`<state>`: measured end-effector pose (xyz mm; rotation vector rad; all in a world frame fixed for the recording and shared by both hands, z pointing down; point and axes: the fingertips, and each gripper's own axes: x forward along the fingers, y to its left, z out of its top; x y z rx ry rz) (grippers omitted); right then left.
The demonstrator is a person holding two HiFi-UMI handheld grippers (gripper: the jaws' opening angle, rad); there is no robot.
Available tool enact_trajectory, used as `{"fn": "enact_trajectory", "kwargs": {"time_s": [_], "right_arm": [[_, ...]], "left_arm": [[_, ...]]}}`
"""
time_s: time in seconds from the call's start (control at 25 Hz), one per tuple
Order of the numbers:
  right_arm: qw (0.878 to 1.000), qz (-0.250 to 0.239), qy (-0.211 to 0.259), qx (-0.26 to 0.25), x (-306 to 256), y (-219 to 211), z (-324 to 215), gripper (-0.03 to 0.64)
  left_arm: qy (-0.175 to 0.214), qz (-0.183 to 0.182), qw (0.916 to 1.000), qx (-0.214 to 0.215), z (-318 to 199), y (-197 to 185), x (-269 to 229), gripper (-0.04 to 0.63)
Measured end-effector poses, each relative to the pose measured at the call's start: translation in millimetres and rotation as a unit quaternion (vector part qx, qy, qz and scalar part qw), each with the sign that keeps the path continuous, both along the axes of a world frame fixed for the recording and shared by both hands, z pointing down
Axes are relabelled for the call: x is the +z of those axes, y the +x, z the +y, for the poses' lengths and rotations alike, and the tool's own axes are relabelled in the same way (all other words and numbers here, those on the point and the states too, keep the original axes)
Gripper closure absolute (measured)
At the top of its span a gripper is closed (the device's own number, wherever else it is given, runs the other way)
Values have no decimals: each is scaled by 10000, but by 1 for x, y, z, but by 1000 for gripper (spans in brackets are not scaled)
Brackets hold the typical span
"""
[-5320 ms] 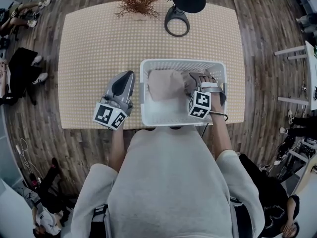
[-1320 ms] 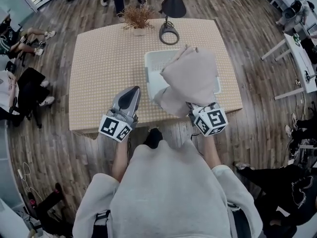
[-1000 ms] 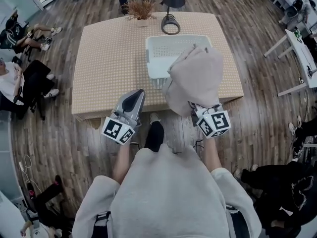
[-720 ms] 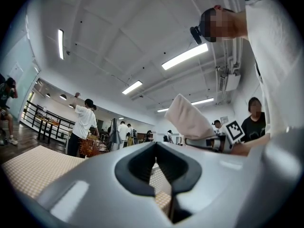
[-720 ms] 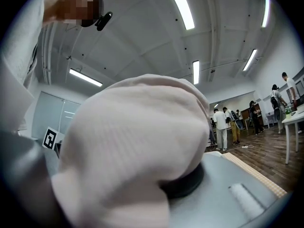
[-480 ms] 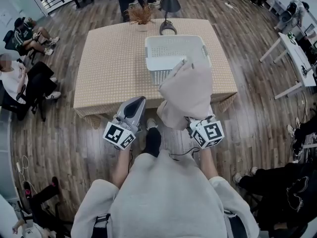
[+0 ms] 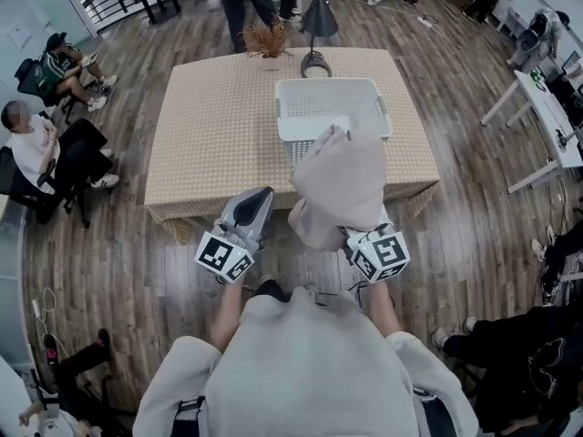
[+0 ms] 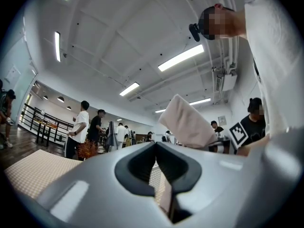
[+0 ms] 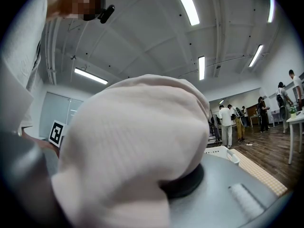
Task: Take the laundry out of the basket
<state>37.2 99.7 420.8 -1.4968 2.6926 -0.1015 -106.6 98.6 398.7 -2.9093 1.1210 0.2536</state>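
A pinkish-beige garment hangs bunched in the air between me and the table, in front of the white laundry basket. My right gripper is shut on the garment's lower end, and the cloth drapes over its jaws and hides the tips. The basket's rim shows beyond it. My left gripper is shut and holds nothing, level beside the garment and clear of the table edge. The inside of the basket cannot be made out.
The basket stands on a table with a beige dotted cloth. A black lamp and a dried plant stand at its far edge. People sit at the left and stand at the back. A white table is at the right.
The right gripper has lifted the garment out of the basket and drawn it back. Both grippers have pulled away from the table, which now lies farther off.
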Motion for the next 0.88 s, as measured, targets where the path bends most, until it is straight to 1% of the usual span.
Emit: {"fn": "enact_trajectory", "kwargs": {"time_s": [0.4,0.6,0.88], "right_arm": [[9997,-132,-112,186,-7,-35,-13,500],[9995,-75,-140,291,-9,-47,-12,500],[9989,-39,-220,421,-4,-54,-8,500]], "left_arm": [[10,86,9999,68,-15,-41,-10,586],[10,108,9999,129,-19,-56,-14,586],[-65,149,9996,234,-17,-61,-11,586]]}}
